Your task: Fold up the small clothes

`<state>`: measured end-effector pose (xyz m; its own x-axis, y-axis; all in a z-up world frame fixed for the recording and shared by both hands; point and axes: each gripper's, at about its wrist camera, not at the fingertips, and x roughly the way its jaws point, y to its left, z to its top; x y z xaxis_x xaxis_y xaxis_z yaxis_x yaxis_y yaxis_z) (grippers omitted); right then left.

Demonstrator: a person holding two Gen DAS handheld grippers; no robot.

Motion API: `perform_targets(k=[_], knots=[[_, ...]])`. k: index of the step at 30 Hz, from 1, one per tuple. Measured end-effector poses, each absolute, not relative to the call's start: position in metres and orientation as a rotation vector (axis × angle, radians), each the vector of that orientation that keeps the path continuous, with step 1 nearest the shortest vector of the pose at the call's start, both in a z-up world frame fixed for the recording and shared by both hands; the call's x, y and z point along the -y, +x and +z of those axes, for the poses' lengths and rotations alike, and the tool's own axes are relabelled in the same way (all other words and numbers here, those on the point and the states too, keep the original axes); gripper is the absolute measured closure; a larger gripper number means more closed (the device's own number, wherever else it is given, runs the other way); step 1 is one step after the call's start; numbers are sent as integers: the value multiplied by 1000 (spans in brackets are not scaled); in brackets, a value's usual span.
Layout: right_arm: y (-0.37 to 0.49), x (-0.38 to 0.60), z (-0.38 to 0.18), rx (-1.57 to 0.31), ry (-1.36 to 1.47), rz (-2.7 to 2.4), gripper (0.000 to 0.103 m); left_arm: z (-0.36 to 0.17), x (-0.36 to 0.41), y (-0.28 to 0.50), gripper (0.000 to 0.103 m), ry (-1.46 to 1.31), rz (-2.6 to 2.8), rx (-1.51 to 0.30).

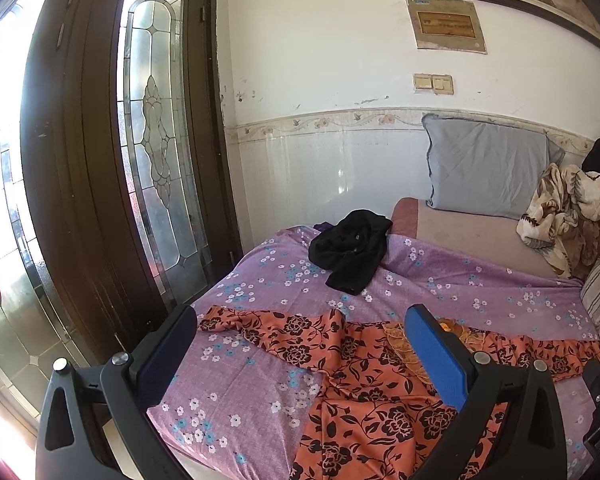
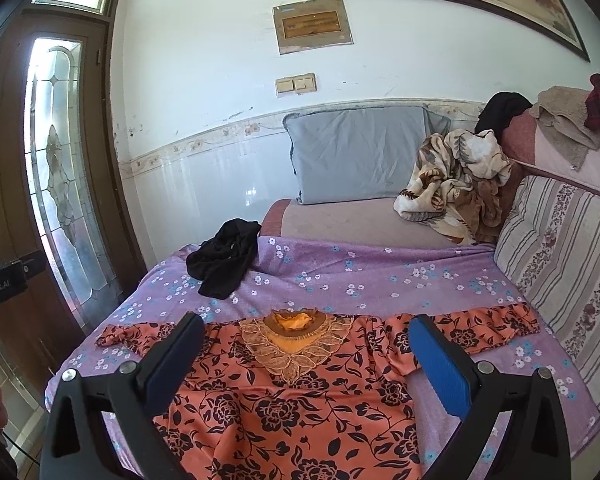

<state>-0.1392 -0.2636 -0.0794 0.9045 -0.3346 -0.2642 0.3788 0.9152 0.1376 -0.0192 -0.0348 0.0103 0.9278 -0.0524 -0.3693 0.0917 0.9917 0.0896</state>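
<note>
Your left claw (image 1: pixel 300 354) and right claw (image 2: pixel 306 360) both hover with fingers spread wide apart, gripping nothing, above an orange floral dress (image 2: pixel 296 396) lying flat on the purple flowered bedsheet (image 2: pixel 380 276). The dress's hem runs out of view below both cameras, and your right claw's fingers cover parts of its shoulders. A crumpled black garment (image 2: pixel 224 260) sits well apart toward the grey pillow (image 2: pixel 360 152); its shape is hard to make out.

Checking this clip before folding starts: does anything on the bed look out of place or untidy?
The orange floral top lies spread flat, sleeves out. Beyond it a black garment sits crumpled in a heap on the purple sheet, unfolded. Both claws are open and hold nothing.
</note>
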Motion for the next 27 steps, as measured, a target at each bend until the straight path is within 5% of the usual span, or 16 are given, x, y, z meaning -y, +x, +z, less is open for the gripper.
perform_targets(k=[27], knots=[[-70, 276, -99, -316, 128, -330, 0, -20, 47, 28, 0, 134, -20, -429]])
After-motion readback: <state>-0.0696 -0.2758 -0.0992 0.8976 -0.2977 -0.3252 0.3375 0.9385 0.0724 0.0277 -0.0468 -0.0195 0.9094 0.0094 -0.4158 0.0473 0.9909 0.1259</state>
